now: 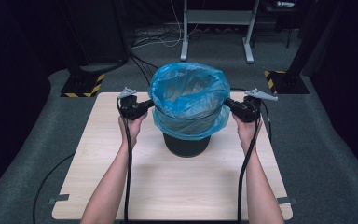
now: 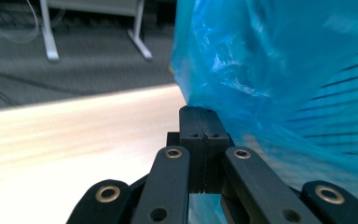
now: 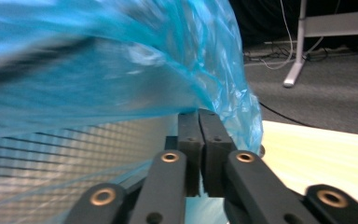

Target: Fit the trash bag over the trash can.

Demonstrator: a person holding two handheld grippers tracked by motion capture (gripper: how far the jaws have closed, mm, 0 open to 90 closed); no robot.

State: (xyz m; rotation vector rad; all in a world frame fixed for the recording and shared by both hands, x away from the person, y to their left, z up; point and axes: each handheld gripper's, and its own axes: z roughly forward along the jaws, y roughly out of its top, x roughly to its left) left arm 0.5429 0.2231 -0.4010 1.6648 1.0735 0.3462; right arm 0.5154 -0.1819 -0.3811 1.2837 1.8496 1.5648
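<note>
No text, label, brand or number can be read anywhere. The one sign is yellow-and-black hazard striping on two floor plates (image 1: 81, 86) beyond the surface (image 1: 168, 186).

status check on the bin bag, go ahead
Left gripper shut on the blue bag, right gripper shut on it opposite. Bag draped over the mesh bin, upright mid-table. Nothing in the way.

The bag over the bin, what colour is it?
Translucent blue bag; clearest in the high view.
</note>
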